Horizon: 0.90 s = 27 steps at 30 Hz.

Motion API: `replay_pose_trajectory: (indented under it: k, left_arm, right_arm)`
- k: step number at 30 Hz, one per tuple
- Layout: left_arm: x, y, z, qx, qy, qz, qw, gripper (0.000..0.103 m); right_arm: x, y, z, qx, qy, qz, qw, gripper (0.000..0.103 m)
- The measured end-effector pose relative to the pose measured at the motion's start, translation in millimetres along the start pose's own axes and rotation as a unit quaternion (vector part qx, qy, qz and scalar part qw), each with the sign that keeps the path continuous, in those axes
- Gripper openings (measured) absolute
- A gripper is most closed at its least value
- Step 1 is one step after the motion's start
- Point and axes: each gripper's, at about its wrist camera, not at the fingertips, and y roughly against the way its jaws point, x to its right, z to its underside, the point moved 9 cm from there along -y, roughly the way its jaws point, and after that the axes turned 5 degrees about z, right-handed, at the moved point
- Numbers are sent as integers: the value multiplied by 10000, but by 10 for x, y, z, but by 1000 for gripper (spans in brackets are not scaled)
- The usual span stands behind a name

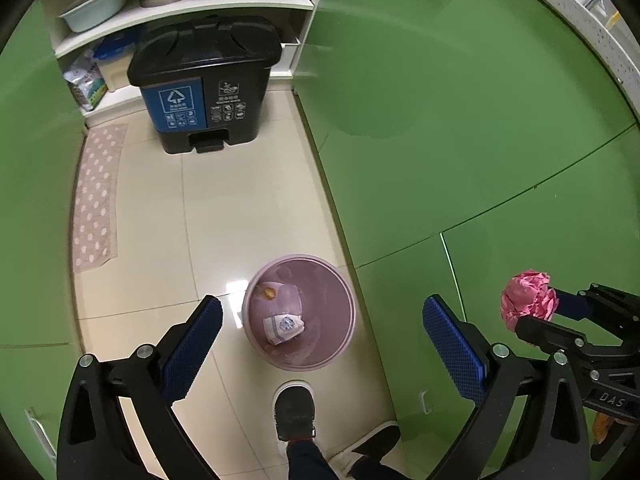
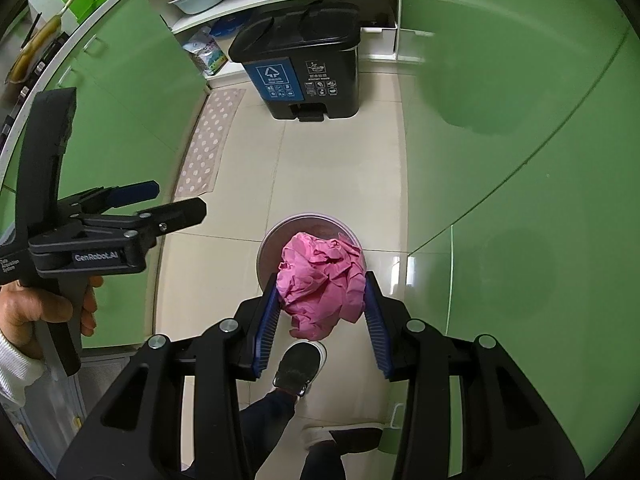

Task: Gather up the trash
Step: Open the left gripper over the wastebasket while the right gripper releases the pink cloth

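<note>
Green cabinets flank the tiled floor (image 1: 224,208) where our right gripper (image 2: 322,304), clamped on a crumpled pink paper wad (image 2: 322,284), hangs directly above the pink wastebasket (image 1: 344,320), while our left gripper (image 1: 322,344) hangs spread and empty nearby

Pink paper wad (image 2: 322,286), polka-dotted mat (image 1: 96,200), green cabinets (image 1: 460,120)

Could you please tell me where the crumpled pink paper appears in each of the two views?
Left wrist: crumpled pink paper at far right, in the right tongs.
Right wrist: lower centre, between the blue pads, above the pink basin.
Shared landmark: black pedal bin.
</note>
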Motion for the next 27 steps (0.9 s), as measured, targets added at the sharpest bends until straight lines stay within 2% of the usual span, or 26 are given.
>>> replay_pose_trajectory:
  k: [6,13,15,17,18,23,27]
  left_arm:
    - [-149,202,-27,194,151,-36,9997,96]
    - [-413,387,-4,349,292,-95,9989,96]
    - [-497,409,-2,369,327,-132,9987,96]
    - [-551,414,-7,367,329,-173,9986,96]
    - [-583,414,-6,363,325,-200,9986,96]
    - [-638,387,-3,324,361,-203,9986,96]
    - [-593,386,8,279,313,-169,9990,96]
  right_arm:
    - [-163,-95,-70,-19,153,-82,9998,40]
    - [-414,-399,-161,-86,360,-248,9990,41]
    - [-476,-491,-197,-104,430,-276,9986,49]
    - [-497,-558,-222,-81,451,-246,9986,83]
    - [-495,-571,-233,-52,436,-219,9988,88]
    - [-448,-612,-221,-147,369,-92,9992,95]
    - [-390,-586,-209,-171,283,-12,9995,96]
